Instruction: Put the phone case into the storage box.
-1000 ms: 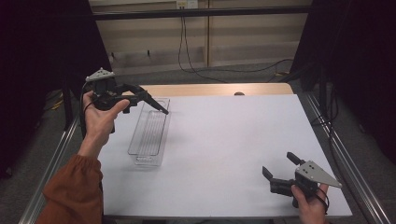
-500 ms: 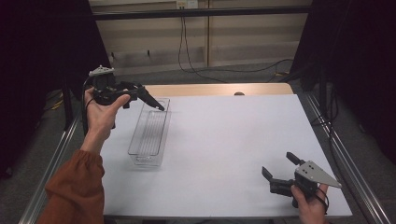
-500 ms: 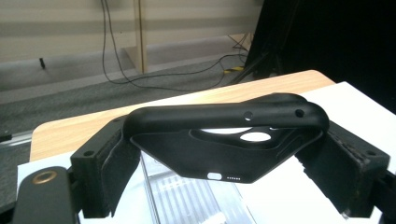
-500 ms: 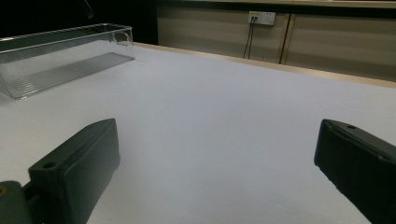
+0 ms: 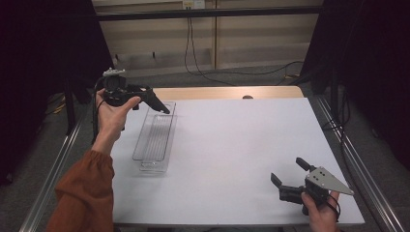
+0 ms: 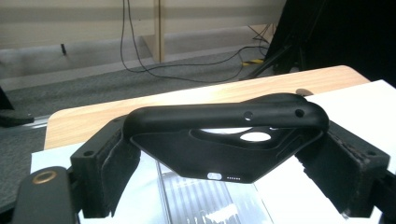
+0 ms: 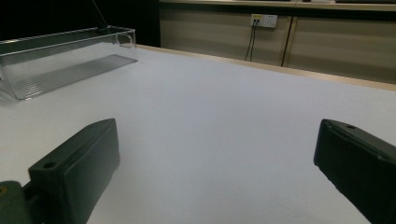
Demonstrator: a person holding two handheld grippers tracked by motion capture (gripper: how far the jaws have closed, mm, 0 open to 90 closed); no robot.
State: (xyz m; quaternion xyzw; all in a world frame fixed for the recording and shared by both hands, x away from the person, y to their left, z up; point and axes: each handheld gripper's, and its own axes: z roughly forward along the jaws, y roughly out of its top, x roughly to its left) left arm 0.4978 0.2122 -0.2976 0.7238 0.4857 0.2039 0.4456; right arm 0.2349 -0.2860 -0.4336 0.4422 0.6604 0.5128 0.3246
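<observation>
Hand-held gripper (image 6: 224, 186): both black padded jaws clamp a black phone case between them.
Phone case (image 6: 224, 128): held crosswise, camera cutout showing light through.
Clear tray (image 6: 205, 200): ribbed, on the white table (image 6: 355, 100) beneath the case.
Behind: wooden table edge (image 6: 93, 116), grey floor, trailing cables (image 6: 140, 56).

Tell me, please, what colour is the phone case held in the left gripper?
Black phone case; the left gripper view shows it best.

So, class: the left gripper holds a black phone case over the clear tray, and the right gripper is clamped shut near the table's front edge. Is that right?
Not quite. The right gripper is open and holds nothing, as the right gripper view shows. The rest stands: the left gripper holds the black phone case over the clear tray.
</observation>
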